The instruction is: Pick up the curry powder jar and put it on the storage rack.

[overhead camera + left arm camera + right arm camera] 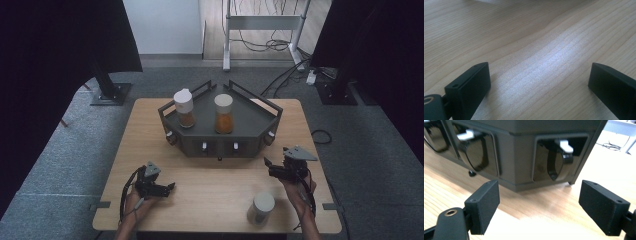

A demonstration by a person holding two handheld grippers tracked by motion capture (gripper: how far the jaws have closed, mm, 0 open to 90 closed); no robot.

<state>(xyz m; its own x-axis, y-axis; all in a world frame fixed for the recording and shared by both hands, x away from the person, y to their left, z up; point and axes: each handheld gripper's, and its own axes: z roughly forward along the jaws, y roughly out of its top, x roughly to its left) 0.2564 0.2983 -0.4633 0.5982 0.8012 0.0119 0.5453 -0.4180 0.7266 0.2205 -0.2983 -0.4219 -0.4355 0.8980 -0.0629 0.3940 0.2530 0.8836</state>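
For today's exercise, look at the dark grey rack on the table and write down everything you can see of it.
The dark grey rack stands at the table's far middle, an angular tray with straight front facets and thin rail handles at its back corners. It looks like matte plastic or metal. Two clear jars of orange-brown contents with pale lids stand upright on it. Its front faces carry recessed glossy black bays with small white levers. The right claw is open, pointing at a front face without touching.

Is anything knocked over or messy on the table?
Nothing is spilled or tipped. Two spice jars stand upright on the dark rack. One white-lidded jar stands alone near the table's front edge, apart from the rack, beside the right gripper. That is the only stray thing.
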